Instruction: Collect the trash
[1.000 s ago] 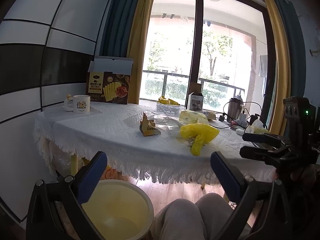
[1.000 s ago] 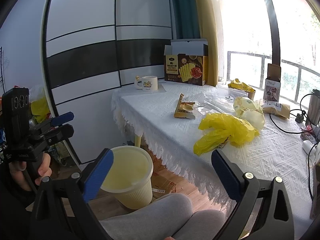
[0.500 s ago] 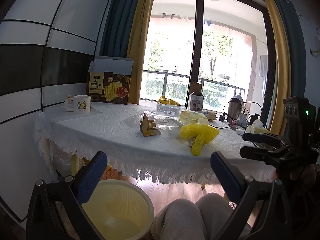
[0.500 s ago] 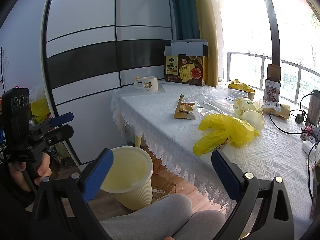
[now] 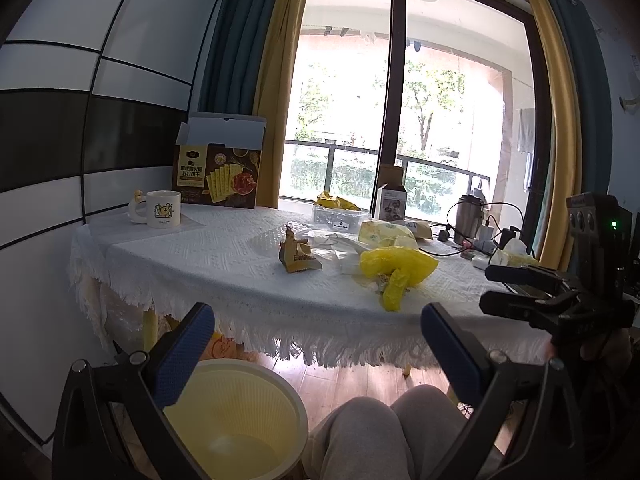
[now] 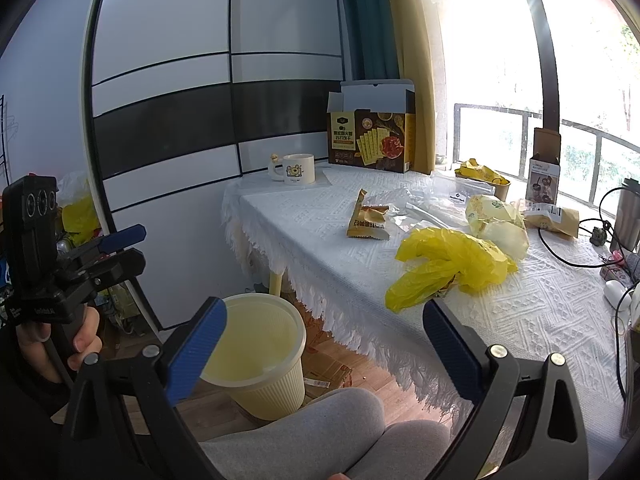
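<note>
A crumpled yellow plastic bag (image 5: 396, 268) (image 6: 452, 264) and a torn tan snack wrapper (image 5: 298, 256) (image 6: 366, 224) lie on the table with the white lace cloth (image 5: 208, 256) (image 6: 312, 248). A pale yellow waste bin (image 5: 240, 400) (image 6: 272, 392) stands on the floor by the table's near corner. My left gripper (image 5: 316, 320) (image 6: 138, 248) is open and empty, held low in front of the table above the bin. My right gripper (image 6: 326, 312) (image 5: 492, 288) is open too, with nothing between its fingers, short of the table edge.
On the table's far side stand a white mug (image 5: 162, 210), an open cracker box (image 5: 218, 178), a clear tub of yellow wrappers (image 5: 336, 212), a small carton (image 5: 390, 200), a steel flask (image 5: 468, 216) and cables. A person's grey-trousered knees (image 5: 368, 428) are below me.
</note>
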The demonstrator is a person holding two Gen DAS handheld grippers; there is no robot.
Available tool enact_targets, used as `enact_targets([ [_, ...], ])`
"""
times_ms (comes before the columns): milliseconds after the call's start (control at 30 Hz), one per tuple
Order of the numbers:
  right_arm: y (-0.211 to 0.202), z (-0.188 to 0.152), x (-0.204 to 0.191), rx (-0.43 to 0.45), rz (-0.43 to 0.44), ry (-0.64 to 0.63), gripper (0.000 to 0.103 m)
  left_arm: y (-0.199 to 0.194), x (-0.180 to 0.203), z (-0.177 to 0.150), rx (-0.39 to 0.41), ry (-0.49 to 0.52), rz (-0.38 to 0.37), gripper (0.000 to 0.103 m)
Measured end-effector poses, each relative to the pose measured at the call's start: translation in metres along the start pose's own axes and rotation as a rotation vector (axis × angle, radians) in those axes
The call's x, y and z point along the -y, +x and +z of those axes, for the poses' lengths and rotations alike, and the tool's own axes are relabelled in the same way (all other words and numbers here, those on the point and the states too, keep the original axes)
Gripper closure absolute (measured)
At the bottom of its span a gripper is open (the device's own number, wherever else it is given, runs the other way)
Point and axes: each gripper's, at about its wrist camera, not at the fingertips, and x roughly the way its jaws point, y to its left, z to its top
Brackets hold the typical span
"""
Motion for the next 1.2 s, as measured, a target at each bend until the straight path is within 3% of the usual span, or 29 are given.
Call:
enact_targets([
  [767, 0.006, 0.000, 0.006, -0.007, -0.002, 0.007, 0.005, 0.006, 0.002, 0.000, -0.010, 0.015, 0.007, 0.000],
  [1000, 0.021, -0.007, 0.023, -0.028, -0.019, 0.048, 0.005, 0.035, 0.001, 0.008, -0.042, 0.088, 0.084, 0.000],
  [1200, 0.043, -0.013, 0.054, -0.059, -0.092, 0.124, 0.005, 0.076, -0.009, 0.011, -0.089, 0.081, 0.056, 0.000],
])
